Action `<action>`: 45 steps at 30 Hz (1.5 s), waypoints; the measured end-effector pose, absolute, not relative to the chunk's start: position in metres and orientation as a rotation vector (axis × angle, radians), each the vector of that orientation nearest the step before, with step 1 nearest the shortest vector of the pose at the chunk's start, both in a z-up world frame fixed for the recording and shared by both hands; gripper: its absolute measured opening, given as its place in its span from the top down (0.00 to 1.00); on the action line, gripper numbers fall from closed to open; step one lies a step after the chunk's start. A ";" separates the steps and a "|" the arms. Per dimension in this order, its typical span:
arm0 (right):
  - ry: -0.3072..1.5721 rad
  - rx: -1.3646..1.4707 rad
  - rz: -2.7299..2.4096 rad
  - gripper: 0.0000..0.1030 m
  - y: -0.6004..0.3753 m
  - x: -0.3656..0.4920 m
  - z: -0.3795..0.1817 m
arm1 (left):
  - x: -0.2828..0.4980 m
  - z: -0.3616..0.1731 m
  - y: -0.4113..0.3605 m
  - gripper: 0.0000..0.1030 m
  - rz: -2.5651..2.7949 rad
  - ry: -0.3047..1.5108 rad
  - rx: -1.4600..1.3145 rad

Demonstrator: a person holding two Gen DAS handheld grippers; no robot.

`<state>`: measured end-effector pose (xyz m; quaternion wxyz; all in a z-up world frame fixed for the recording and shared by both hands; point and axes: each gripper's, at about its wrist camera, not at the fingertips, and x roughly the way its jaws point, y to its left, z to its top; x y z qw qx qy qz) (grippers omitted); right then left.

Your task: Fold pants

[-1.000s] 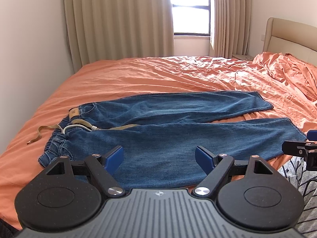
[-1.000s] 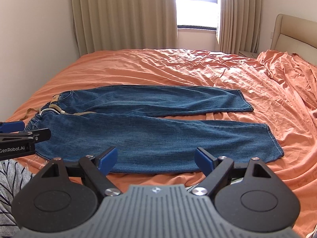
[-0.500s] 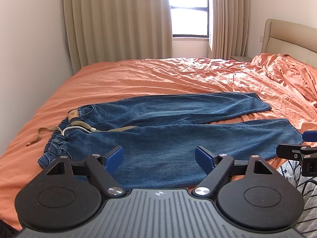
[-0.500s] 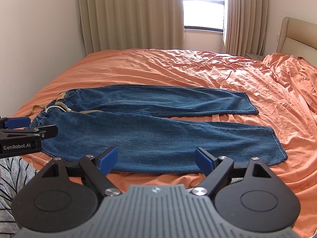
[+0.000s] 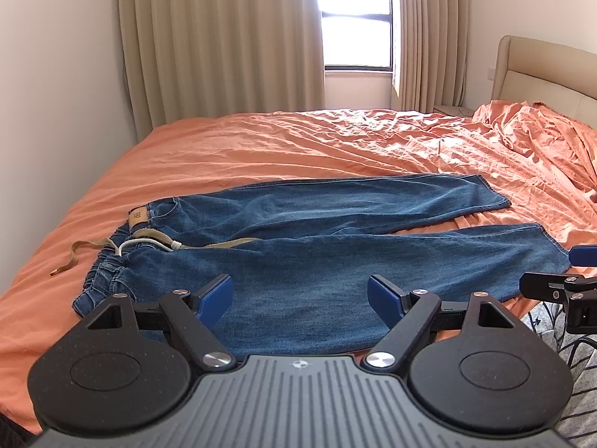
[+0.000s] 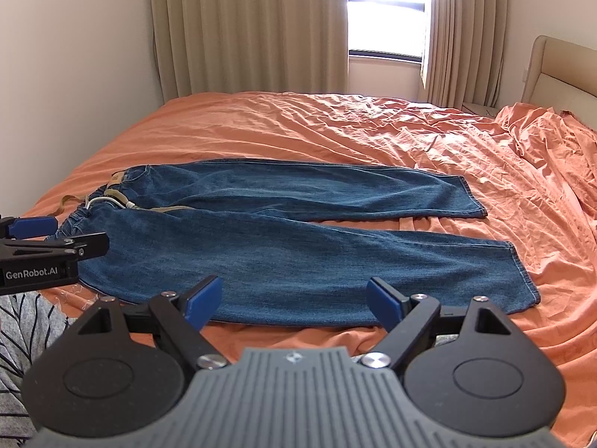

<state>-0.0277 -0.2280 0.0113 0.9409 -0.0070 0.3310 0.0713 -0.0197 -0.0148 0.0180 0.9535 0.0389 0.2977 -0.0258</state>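
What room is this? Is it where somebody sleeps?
Most likely a bedroom. A big bed with an orange sheet fills the room, a padded headboard stands at its end, and long beige curtains hang beside a window. Blue jeans lie flat on the bed.

Bed (image 5: 261,149) wide open: bare orange sheet on all sides of the jeans (image 5: 335,261), flat on the far side up to the curtains (image 5: 224,37). Wall (image 5: 56,93) bounds the bed's left edge; bare sheet between it and the waistband, crossed only by a loose tan belt (image 5: 74,252). Right side: bunched bedding (image 5: 541,142) piles up against the headboard (image 5: 541,63), near the leg hems. Narrow strip of sheet shows between the two legs at the hem end. Near edge: left hand-held gripper (image 5: 298,295) and right hand-held gripper (image 6: 294,298) hover side by side, jaws spread wide, each intruding at the edge of the other's view. Striped fabric (image 6: 22,321) sits low between them.
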 end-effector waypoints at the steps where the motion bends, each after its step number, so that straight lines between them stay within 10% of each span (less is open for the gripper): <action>1: 0.676 -0.013 0.144 0.21 -0.228 -0.028 0.011 | -0.020 0.018 -0.015 0.07 -0.053 0.604 0.079; 25: 0.626 -0.035 0.126 0.21 -0.240 -0.024 -0.003 | -0.015 0.005 -0.004 0.08 -0.058 0.610 0.154; 37: 0.671 -0.108 0.109 0.22 -0.316 0.046 -0.025 | 0.019 -0.018 0.032 0.42 -0.140 0.646 0.262; 45: 0.810 -0.228 0.008 0.52 -0.368 0.093 -0.030 | 0.053 -0.017 0.063 0.48 -0.185 0.708 0.456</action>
